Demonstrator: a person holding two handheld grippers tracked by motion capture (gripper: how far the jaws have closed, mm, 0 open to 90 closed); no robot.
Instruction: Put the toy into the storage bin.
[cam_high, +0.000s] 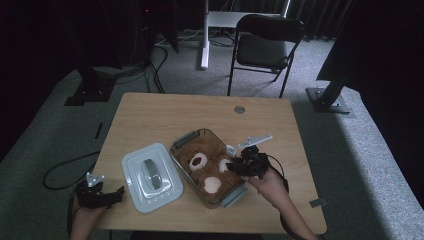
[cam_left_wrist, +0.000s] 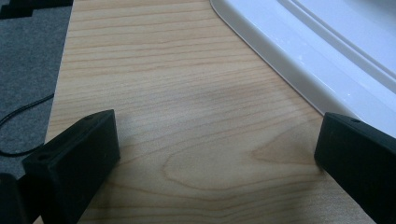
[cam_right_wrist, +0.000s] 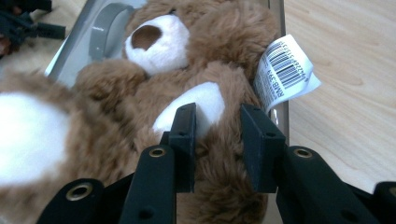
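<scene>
While the plush bear (cam_high: 205, 167) lies packed into the clear container (cam_high: 186, 139) at the middle of the high view, the right gripper (cam_high: 236, 165) sits at the bear's right edge, low right of centre, with the person's hand behind it. The white lid (cam_high: 150, 177) rests flat on the wooden table (cam_high: 165, 112) just left of the container, not on it. The left gripper (cam_high: 116, 195) hangs near the table's lower left corner, apart from the lid.

In the left gripper view, its jaws stand wide apart at the lower corners of the frame, with only bare tabletop between them; the lid's (cam_left_wrist: 322, 51) white rim runs across the upper right, close to the right-hand jaw but not grasped.

In the right gripper view, the jaws at bottom centre are drawn close together around a tuft of brown fur beside a white paw pad, so the right gripper (cam_right_wrist: 217, 119) appears to be pinching the bear (cam_right_wrist: 196, 60). A barcode tag (cam_right_wrist: 285, 70) sticks out over the container wall at the upper right.

My reading is that the grasp on the toy is the step in hand, whether to lift it out or settle it in. Next, the pinch needs to hold firm on the soft fur while the container is kept from shifting.
</scene>
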